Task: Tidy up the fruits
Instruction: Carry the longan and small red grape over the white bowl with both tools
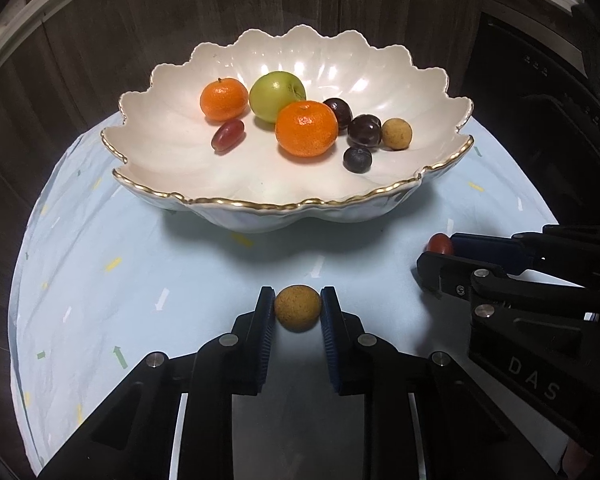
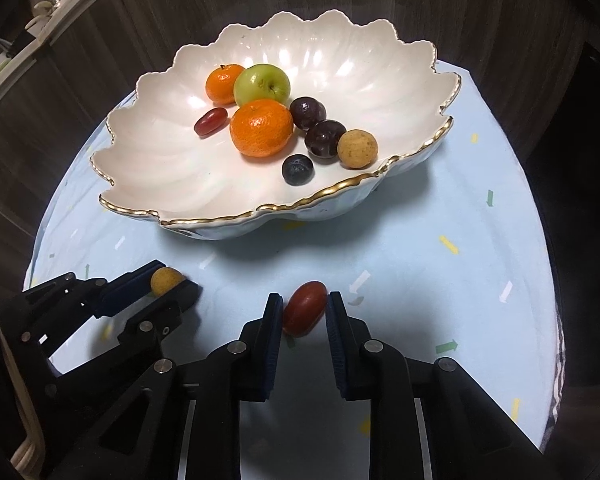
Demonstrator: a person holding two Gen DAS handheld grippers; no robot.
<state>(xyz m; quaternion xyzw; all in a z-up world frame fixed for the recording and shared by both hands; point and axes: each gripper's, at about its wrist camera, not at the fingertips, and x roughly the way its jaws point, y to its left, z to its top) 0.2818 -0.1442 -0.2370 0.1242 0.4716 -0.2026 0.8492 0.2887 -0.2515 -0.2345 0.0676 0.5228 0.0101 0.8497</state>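
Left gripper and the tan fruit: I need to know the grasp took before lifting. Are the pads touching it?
Touching. In the left wrist view, both pads of the left gripper press the sides of the tan fruit, no gap.

Bare tablecloth (image 1: pixel 140 264) lies open between the grippers and the scalloped bowl (image 1: pixel 260 204). The bowl's raised gold rim bars a low approach; fruit (image 1: pixel 306 128) crowds its middle, leaving the near left floor free.
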